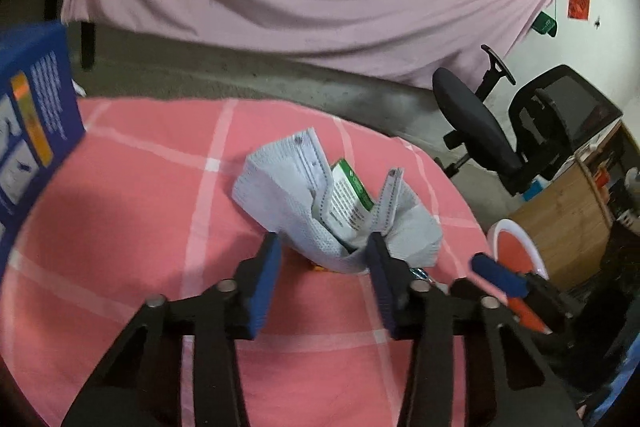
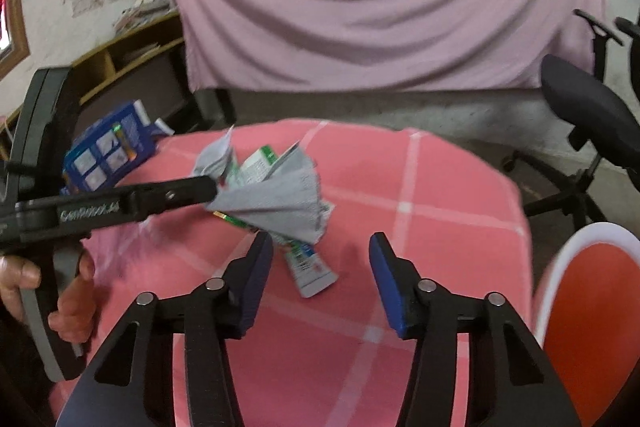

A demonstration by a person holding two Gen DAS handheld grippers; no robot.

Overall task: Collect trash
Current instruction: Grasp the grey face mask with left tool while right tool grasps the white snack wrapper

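The pink checked tablecloth (image 2: 420, 227) spreads ahead of both grippers, with the red bin (image 2: 592, 307) low to the right of the right gripper (image 2: 320, 259), whose jaws are spread and empty. The left gripper (image 1: 324, 255) also looks spread, its tips at the grey crumpled paper (image 1: 340, 219) just ahead, a green carton (image 1: 350, 195) tucked inside. The pickup seems under way; next the left jaws must close on the paper while the flattened tube (image 2: 310, 267) between the right tips waits.
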